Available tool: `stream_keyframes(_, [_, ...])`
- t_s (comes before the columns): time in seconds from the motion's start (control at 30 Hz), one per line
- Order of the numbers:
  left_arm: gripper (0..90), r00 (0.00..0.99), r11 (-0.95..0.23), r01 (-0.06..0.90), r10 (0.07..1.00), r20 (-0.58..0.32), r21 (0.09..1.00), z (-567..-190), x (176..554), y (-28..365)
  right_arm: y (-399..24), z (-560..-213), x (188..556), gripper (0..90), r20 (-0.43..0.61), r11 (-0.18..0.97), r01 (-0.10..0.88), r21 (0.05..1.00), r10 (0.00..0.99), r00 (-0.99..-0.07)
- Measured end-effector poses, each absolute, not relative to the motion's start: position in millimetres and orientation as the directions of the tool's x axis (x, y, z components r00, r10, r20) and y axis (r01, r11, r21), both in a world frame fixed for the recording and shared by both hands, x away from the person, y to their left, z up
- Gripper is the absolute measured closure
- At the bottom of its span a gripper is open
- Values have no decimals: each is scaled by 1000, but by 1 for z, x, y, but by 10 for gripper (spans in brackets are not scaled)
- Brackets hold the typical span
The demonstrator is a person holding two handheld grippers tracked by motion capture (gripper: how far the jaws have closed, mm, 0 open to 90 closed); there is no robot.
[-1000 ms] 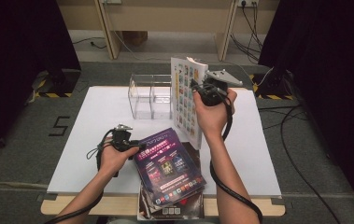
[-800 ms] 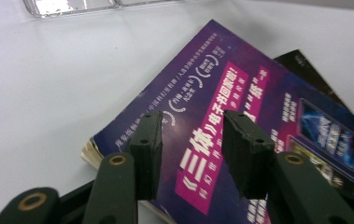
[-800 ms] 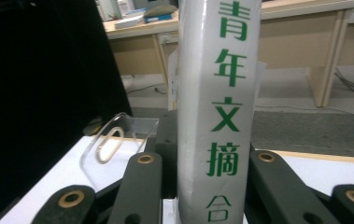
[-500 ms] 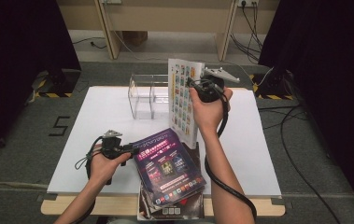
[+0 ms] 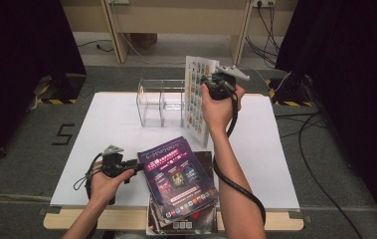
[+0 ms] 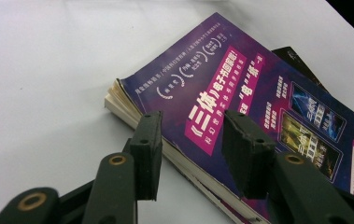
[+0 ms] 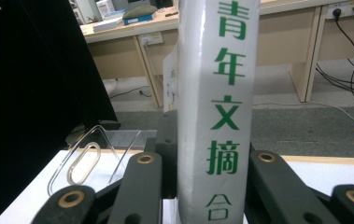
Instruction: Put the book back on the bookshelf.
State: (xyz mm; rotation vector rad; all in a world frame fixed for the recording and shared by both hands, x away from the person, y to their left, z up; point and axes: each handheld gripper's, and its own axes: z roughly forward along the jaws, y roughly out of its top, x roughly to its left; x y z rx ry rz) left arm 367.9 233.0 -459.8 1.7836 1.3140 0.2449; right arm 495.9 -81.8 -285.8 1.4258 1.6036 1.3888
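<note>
My right gripper [image 5: 205, 82] holds a white book [image 5: 195, 99] upright above the table, just right of a clear acrylic rack [image 5: 160, 102]. In the right gripper view the jaws of the right gripper [image 7: 212, 154] press both sides of the white book's spine [image 7: 216, 70], which bears green characters. A purple-covered book [image 5: 178, 175] lies on top of a stack of dark books at the table's front edge. My left gripper [image 5: 137, 164] sits low at the purple book's left edge. The left gripper [image 6: 192, 122] has its jaws apart, with the purple book [image 6: 240, 84] lying beyond them.
The white tabletop [image 5: 106, 129] has free room at left and right. The rack's curved clear side [image 7: 88, 158] has an oval cut-out. The dark stack [image 5: 183, 221] overhangs the front edge. Desks, cables and black curtains surround the table.
My left gripper has drawn back left and toward the front edge, off the purple book. The right gripper has carried the upright white book a little left, closer to the rack.
</note>
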Motion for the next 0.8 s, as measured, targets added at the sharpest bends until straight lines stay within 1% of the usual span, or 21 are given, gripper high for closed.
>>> stream_keyframes(0.2, [576, 422, -48, 672, 845, -329, 739, -459, 364, 235, -70, -286, 511, 743, 210, -115, 343, 932, 944, -254])
stream_keyframes(0.57, [574, 416, -39, 670, 847, -331, 742, -458, 365, 240, -56, -285, 536, 743, 219, -136, 310, 941, 942, -253])
stream_keyframes(0.7, [574, 417, -41, 670, 847, -330, 741, -460, 365, 240, -53, -295, 544, 741, 197, -123, 284, 951, 949, -248])
stream_keyframes(0.8, [574, 415, -41, 674, 847, -332, 738, -462, 365, 240, -51, -315, 545, 740, 178, -107, 273, 956, 952, -249])
